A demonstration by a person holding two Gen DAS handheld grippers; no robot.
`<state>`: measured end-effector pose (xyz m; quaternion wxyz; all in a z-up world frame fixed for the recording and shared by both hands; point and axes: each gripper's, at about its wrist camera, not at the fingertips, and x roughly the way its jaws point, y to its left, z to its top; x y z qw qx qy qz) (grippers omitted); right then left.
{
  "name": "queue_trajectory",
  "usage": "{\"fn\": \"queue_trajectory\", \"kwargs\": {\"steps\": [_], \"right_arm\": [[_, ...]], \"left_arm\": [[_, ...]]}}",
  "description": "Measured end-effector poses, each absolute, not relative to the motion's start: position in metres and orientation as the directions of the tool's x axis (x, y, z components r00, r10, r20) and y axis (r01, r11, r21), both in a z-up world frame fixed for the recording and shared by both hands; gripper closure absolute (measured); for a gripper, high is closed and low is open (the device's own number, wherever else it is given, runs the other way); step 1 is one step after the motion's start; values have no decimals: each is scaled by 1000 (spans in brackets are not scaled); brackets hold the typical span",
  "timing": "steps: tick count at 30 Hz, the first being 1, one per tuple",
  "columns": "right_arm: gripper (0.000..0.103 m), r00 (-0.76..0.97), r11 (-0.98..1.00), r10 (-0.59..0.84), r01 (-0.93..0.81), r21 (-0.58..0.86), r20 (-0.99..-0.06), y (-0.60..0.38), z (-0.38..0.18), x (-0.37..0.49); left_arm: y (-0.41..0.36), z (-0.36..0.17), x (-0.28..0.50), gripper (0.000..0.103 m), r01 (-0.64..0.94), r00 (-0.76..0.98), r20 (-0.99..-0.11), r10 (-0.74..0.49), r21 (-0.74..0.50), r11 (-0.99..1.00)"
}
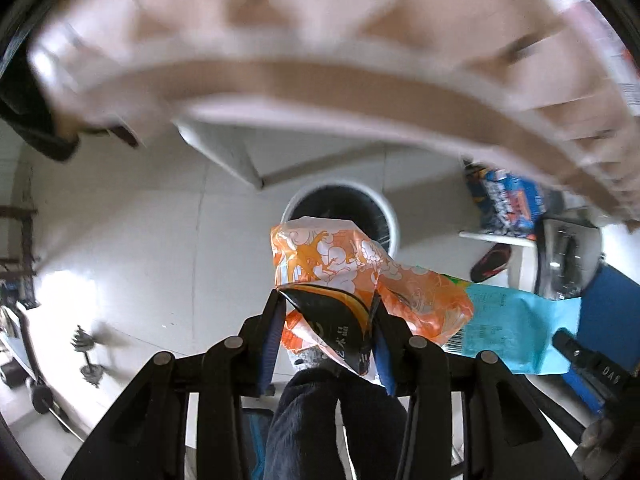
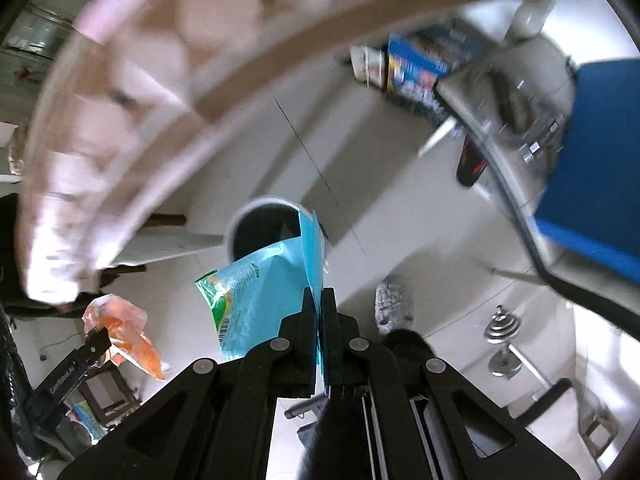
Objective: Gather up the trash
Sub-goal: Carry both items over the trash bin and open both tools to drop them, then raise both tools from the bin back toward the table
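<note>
Left wrist view: my left gripper [image 1: 326,300] pinched the crumpled orange plastic wrapper [image 1: 340,264], my right gripper [image 2: 318,300] clamped the light-blue foil snack pouch [image 2: 276,280]. Both hung above the round white-rimmed bin [image 1: 340,216]; I judged centring over its mouth before letting go best.

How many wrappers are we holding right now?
2. An orange wrapper is clamped in the left tool; a blue wrapper is clamped in the right tool. Both hang above the trash bin. Any already inside the bin can't be seen.
</note>
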<state>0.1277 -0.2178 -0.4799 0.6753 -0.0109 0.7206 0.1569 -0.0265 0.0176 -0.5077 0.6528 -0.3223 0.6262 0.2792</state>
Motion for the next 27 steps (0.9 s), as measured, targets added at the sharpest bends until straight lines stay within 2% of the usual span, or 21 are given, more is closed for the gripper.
{"fn": "queue_trajectory", "kwargs": {"steps": [5,6,7,9,10,11,12,14,15,16,17,22,27], "right_arm": [[101,-112,955,185,-212,205,-976,-184,-590,126],[101,-117,954,196,-208,217,-974,-179,-605,127],[99,-128,951,207,-208,230,-970,-171,-621,127],[94,-168,936,237,-226,271,-957,-155,-651,124],[85,-181,925,256,-240,295,-950,-149,-663,123],[70,-184,918,252,-264,295,-950,-144,-671,122],[62,-176,915,237,-290,280,-955,-139,-678,120],[34,-167,905,223,-332,268,-960,-135,-689,115],[27,-161,903,200,-353,245,-967,-134,-692,113],[13,-153,899,183,-375,228,-971,-133,-691,112],[5,-137,891,161,-406,204,-977,-130,-690,109],[2,-32,818,45,-573,55,-998,-118,-677,90],[1,22,776,27,-631,7,-999,-112,-653,83]], "left_arm": [[34,-608,-16,62,-791,58,-992,-108,-112,601],[37,-623,-18,55,-795,70,-989,-128,-133,593],[40,-641,-16,41,-799,79,-986,-150,-152,582],[40,-660,-22,32,-799,100,-980,-170,-181,574],[40,-669,-23,26,-803,105,-980,-171,-185,567],[42,-673,-26,20,-803,105,-979,-175,-187,566],[42,-678,-28,8,-802,99,-979,-177,-184,568],[47,-681,-38,5,-800,79,-985,-154,-155,580],[48,-679,-44,5,-796,65,-988,-139,-136,590],[47,-678,-50,5,-792,45,-992,-120,-108,601],[46,-676,-55,5,-789,38,-994,-106,-95,607],[40,-662,-69,5,-755,-5,-1000,-2,3,655],[33,-642,-72,5,-731,-3,-1000,19,15,683]]}}
